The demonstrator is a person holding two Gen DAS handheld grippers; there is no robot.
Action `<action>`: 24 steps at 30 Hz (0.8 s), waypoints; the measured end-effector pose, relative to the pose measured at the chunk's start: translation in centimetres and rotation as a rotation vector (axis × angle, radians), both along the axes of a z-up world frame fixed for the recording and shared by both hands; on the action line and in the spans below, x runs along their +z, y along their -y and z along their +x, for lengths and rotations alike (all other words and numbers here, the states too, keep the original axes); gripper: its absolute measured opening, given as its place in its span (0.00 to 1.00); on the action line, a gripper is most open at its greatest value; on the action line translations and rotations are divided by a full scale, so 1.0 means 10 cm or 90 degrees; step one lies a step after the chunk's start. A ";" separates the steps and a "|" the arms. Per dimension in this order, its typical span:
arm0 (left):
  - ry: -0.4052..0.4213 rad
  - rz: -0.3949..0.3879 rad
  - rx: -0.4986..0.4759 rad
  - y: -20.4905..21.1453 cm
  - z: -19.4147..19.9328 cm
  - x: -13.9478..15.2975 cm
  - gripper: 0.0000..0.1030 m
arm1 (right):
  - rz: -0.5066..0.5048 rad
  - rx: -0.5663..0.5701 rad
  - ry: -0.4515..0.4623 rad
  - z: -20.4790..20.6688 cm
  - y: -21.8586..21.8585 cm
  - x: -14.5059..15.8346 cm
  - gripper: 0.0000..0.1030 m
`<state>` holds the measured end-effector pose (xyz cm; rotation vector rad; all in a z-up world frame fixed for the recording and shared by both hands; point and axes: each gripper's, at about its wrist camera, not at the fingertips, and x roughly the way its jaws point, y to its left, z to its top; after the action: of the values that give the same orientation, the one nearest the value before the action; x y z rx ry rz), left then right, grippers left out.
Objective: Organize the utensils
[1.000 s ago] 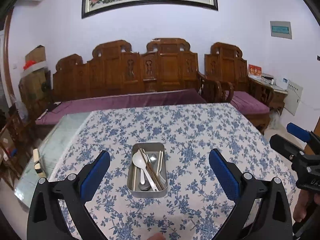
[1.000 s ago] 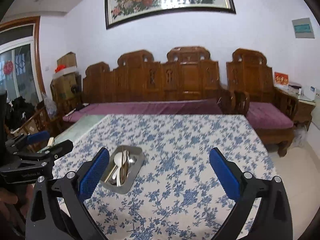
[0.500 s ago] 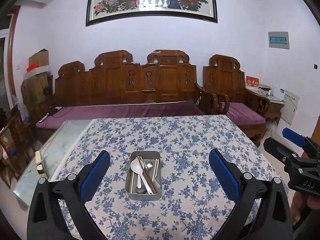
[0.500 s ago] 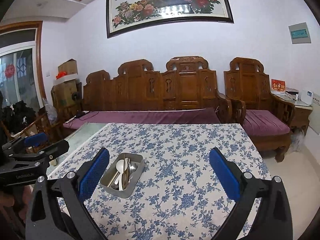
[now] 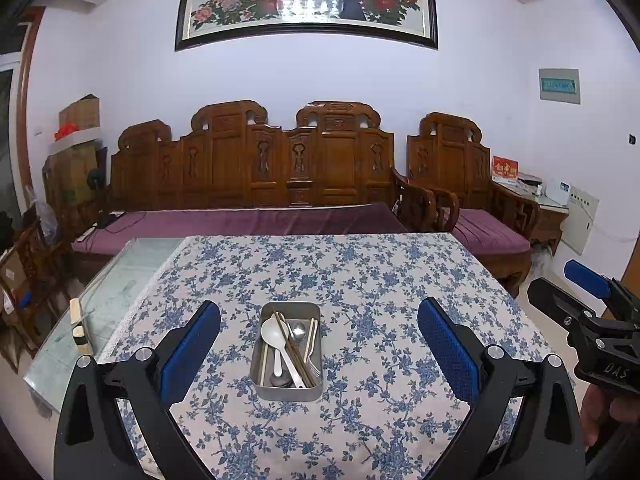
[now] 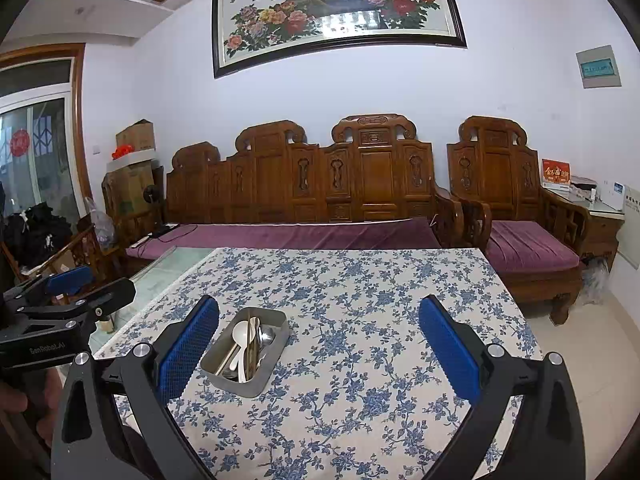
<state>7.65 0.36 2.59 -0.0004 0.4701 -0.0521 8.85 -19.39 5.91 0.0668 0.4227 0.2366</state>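
Utensils sit in the tin, both grippers held back and spread wide, gripping nothing.

The metal tin (image 5: 286,354) lies near the table's (image 5: 400,280) near edge, long axis running away, centred before the left gripper (image 5: 319,350); the right gripper (image 6: 319,350) sees it off left.

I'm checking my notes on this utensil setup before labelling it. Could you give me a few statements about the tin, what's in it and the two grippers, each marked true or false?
1. The tin stands on the floral tablecloth. True.
2. A white spoon lies inside the tin. True.
3. The left gripper grips the chopsticks. False: its jaws are wide open and hold nothing.
4. The right gripper is shut. False: it is open.
5. The tin is covered by a lid. False: it is open on top, utensils showing.
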 end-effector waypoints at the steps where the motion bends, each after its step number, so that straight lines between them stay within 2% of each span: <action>1: 0.000 -0.001 0.000 0.00 0.00 0.00 0.93 | 0.000 0.000 0.000 0.00 0.00 0.00 0.98; 24: 0.000 -0.006 0.000 0.01 -0.01 0.00 0.93 | 0.004 -0.006 -0.008 0.03 0.00 -0.04 0.98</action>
<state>7.52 0.29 2.60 -0.0090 0.4700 -0.0537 9.17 -19.37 5.54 0.0764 0.4335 0.2290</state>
